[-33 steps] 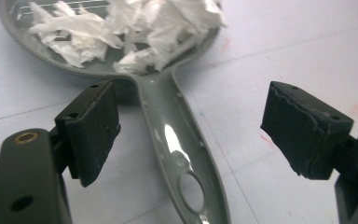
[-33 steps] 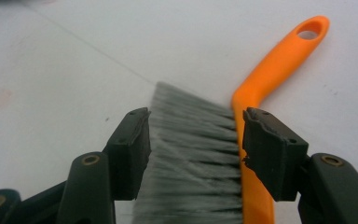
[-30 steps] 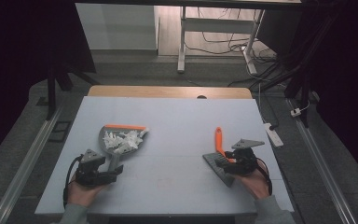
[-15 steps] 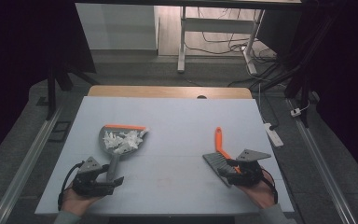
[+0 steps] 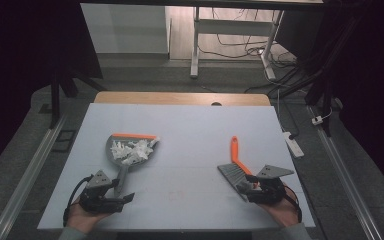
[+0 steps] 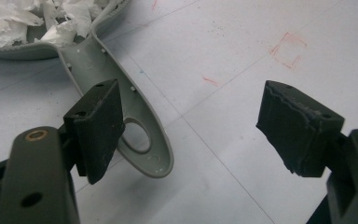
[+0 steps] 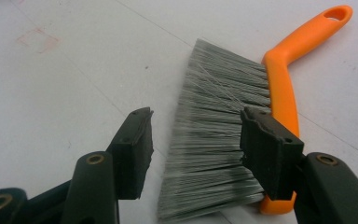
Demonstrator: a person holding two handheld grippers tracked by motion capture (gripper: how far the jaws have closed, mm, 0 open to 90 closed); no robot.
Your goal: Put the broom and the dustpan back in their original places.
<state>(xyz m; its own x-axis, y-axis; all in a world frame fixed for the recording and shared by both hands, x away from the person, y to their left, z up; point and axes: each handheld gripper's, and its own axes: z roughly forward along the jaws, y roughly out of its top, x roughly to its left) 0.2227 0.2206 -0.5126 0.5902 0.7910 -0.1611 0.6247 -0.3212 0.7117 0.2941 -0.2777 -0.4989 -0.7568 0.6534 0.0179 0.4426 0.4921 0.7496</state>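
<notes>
Both grippers are held wide near the table's (image 5: 180, 115) front edge, left gripper (image 5: 111, 196) beside the dustpan (image 5: 130, 152) handle, right gripper (image 5: 252, 187) straddling the brush (image 5: 236, 167), jaws lately easing inward.

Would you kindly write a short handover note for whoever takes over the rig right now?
Left gripper: open, holding nothing, its jaws have just been closing a little; the dustpan handle lies beside one jaw.
Right gripper: open, holding nothing, jaws also just closing slightly, over the brush bristles.
Dustpan lies on the table, loaded with white paper scraps; brush lies flat to the right.
Done: scraps gathered. Probably left: emptying the dustpan.
</notes>
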